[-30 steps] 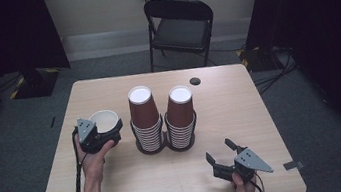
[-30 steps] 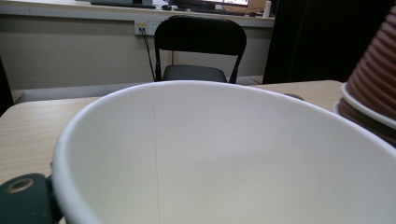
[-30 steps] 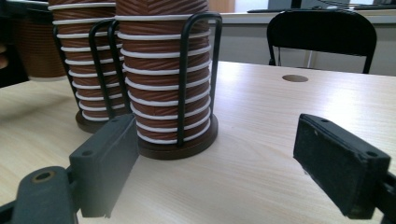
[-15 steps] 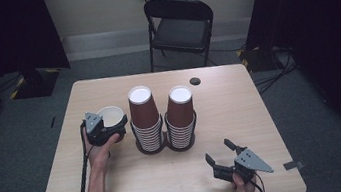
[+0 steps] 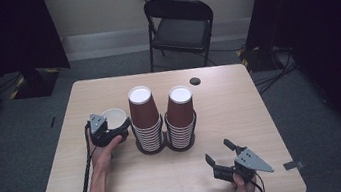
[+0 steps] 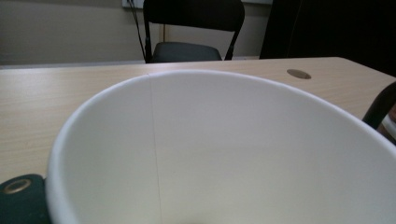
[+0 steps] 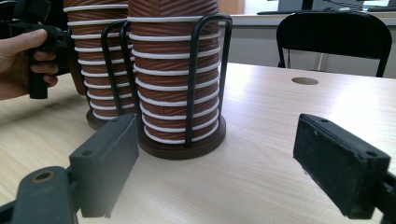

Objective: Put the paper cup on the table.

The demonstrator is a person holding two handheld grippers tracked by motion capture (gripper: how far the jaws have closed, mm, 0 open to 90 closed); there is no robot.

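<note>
The left tool (image 5: 112, 129) is clamped on a single paper cup (image 5: 115, 118), mouth up, its white interior (image 6: 224, 154) close against the left gripper view camera. The cup is held just beside the left cup stack (image 5: 144, 117), at about the level of that stack's upper cups; whether the cup touches the stack cannot be told. The right tool (image 5: 222, 157) rests near the front edge of the table (image 5: 262, 113) with its jaws spread wide and nothing between them, aimed toward the right cup stack (image 7: 175, 70). Both stacks of ribbed brown cups stand in a black wire cup holder (image 7: 208, 79) on round bases at the table centre. Judgement: the cup is secured and brought alongside the holder, so the pick-up is complete; raising it above the left stack, nesting it on top and letting go remain to be done.
</note>
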